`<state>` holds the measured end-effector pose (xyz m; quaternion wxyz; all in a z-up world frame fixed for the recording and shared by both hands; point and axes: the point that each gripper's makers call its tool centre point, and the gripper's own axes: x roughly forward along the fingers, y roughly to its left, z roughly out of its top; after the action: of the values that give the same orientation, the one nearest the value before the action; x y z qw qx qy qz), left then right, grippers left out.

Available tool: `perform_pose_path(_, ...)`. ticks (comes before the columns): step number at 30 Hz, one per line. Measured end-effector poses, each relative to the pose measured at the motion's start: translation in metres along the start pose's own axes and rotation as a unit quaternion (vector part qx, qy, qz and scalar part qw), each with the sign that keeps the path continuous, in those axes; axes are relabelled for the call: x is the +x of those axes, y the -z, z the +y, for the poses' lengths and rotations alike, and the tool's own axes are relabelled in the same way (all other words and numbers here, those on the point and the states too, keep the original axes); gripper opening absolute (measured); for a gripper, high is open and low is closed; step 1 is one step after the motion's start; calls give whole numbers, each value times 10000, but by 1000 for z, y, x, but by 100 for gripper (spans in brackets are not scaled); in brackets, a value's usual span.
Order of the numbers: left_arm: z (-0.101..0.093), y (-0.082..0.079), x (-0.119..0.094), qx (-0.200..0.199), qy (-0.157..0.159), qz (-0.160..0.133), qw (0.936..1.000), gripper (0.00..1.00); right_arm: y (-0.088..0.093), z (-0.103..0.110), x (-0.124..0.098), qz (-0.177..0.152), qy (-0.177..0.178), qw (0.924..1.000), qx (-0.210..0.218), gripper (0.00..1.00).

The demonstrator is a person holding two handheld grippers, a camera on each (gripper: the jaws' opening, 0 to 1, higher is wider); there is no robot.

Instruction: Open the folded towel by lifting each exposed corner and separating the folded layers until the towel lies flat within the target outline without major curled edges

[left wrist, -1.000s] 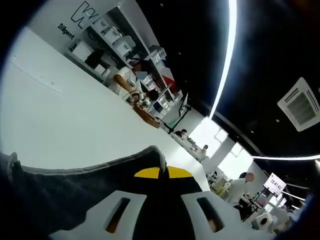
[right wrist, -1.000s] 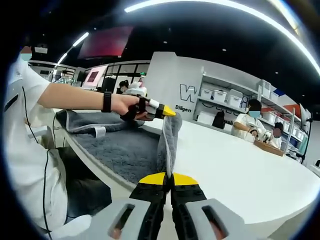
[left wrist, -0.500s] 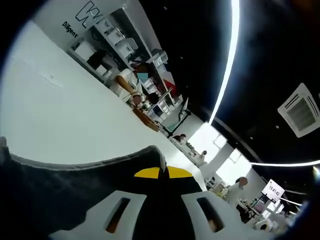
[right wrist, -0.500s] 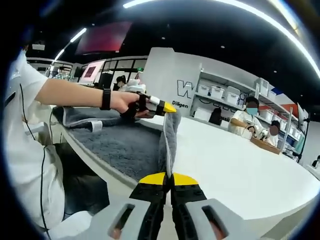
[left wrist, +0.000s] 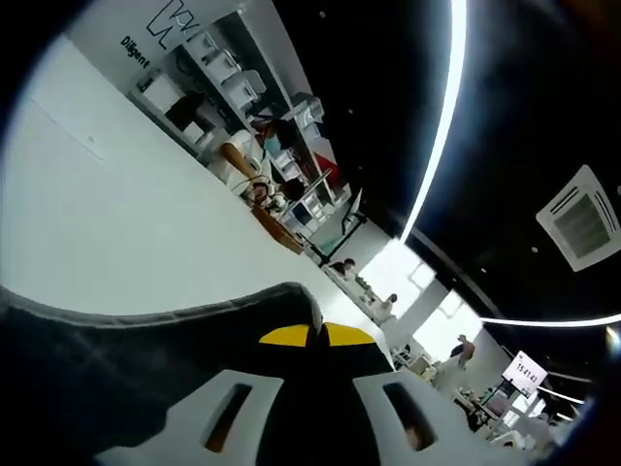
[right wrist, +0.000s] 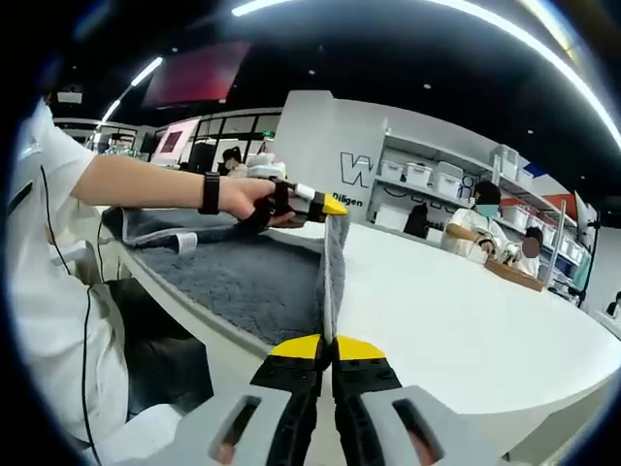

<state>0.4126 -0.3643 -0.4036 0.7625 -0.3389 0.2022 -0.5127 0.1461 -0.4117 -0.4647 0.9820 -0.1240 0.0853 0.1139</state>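
Right gripper point(right wrist: 326, 347) has its fingers clamped on the edge of the grey towel point(right wrist: 254, 282), lifting that edge up off the white worktop point(right wrist: 456, 320). Left gripper point(right wrist: 330, 206), held in a hand point(right wrist: 248, 199), pinches the far end of the same raised edge. Rest of towel lies along the worktop's near edge. In left gripper view, fingers point(left wrist: 312, 335) together on dark towel point(left wrist: 116, 359)

Bright strip lights point(left wrist: 448, 107) arc across a dark ceiling point(right wrist: 408, 49), bent by heavy fisheye distortion in both views; the white table point(right wrist: 456, 311) glares evenly with little shadow, distant shelving point(left wrist: 209, 68) reads soft, and the gripper view edges fall away into blur and darkness
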Motion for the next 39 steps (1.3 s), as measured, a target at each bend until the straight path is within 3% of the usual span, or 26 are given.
perform_pose_path(12,1,11,8,-149,-2,145,9998,10,0,-5,-5,21,96,9998,187,0)
perform_pose_path(21,-5,12,12,-154,102,83,9998,17,2,-10,-8,43,160,9995,269,2)
perform_pose_path(23,-7,17,14,9,107,167,9998,20,2,-19,-11,49,394,9988,272,0)
perform_pose_path(25,-4,12,21,21,146,177,9997,22,2,-31,-17,44,655,9975,272,0)
perform_pose_path(29,-6,16,25,19,172,182,9997,23,-5,-31,-20,-105,624,9976,281,0)
perform_pose_path(33,-9,16,27,118,175,89,9997,31,-6,-27,-16,-117,583,9981,189,0)
perform_pose_path(39,-10,20,29,122,224,82,9996,33,-17,-21,-16,-264,514,9983,30,0)
